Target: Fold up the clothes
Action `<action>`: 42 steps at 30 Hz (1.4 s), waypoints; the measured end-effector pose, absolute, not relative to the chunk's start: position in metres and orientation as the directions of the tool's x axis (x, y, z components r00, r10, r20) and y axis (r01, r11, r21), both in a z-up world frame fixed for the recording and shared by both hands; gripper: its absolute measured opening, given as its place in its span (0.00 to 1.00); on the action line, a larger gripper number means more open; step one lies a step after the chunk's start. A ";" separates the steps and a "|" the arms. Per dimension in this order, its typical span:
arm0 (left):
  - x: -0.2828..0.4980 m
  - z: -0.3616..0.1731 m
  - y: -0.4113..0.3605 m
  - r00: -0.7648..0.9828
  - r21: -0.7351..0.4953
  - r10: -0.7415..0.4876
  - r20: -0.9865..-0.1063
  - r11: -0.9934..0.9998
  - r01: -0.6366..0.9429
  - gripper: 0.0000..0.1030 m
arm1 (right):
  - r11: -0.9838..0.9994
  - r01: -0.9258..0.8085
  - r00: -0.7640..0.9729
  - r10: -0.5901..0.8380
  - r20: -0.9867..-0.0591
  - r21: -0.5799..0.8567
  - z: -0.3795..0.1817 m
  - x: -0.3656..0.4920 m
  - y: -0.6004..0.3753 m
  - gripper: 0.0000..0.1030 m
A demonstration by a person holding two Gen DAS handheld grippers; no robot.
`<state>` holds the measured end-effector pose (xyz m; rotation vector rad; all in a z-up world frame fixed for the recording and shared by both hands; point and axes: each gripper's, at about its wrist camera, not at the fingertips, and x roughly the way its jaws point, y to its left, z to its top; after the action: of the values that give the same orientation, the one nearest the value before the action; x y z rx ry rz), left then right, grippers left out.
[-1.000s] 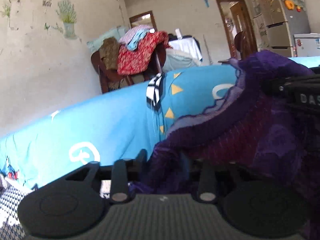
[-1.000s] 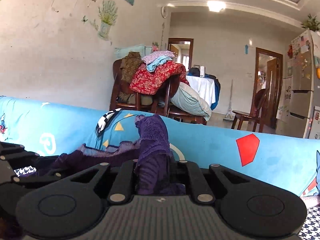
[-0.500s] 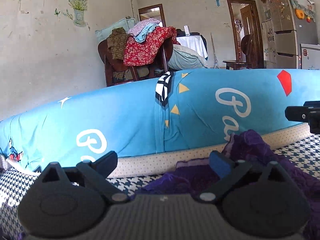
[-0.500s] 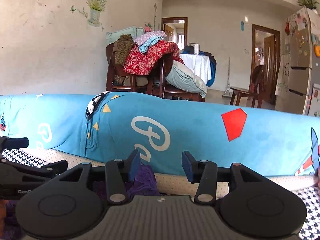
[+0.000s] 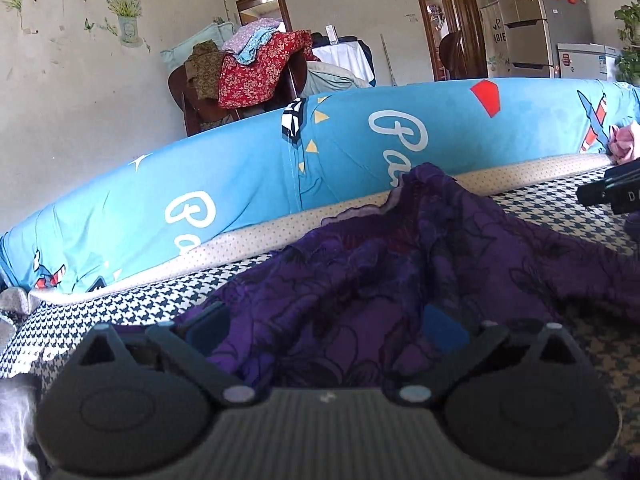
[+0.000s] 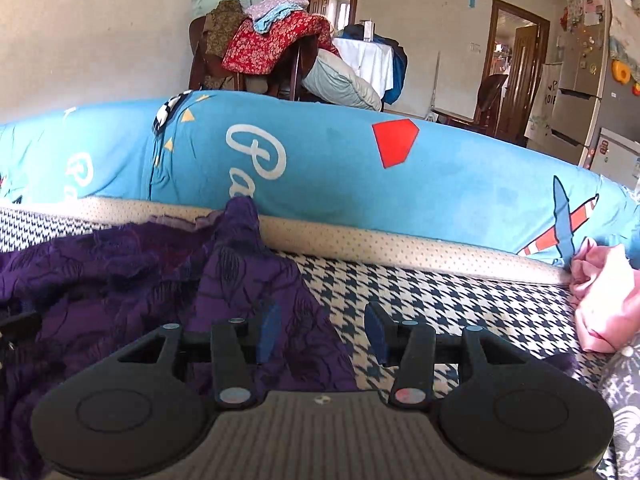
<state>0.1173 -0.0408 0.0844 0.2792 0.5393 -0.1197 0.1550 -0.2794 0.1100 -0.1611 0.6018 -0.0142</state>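
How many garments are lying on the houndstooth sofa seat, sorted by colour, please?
Purple: 1, the purple garment, spread on the houndstooth seat.
Pink: 1, the pink garment, bunched at the seat's right end.
Total: 2. A grey patterned fabric at the right wrist view's edge is too cropped to count.

Both wrist views low, close over the purple garment (image 5: 400,272), facing the blue cushion (image 6: 340,168)

blue sofa cover (image 6: 328,168), fridge (image 5: 532,20), wooden chair (image 5: 188,96)
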 end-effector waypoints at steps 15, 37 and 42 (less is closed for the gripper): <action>0.096 0.071 -0.040 0.801 0.188 -0.057 -0.596 0.960 0.209 1.00 | 0.975 0.168 0.747 -0.222 -0.626 -0.145 0.102 0.112 -0.356 0.48; 0.099 0.045 -0.070 0.699 0.116 -0.155 -0.699 0.939 0.324 1.00 | 0.891 0.451 0.710 -0.320 -0.627 0.056 0.092 0.127 -0.412 0.06; 0.088 0.052 -0.082 0.642 -0.018 -0.343 -0.686 0.890 0.456 1.00 | 0.800 0.597 0.711 -0.565 -0.419 -0.064 0.123 0.109 -0.431 0.06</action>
<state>0.0880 -0.0821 0.0519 0.1628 0.7459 -0.4576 0.1092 -0.4307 0.1232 0.0778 0.4387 -0.6448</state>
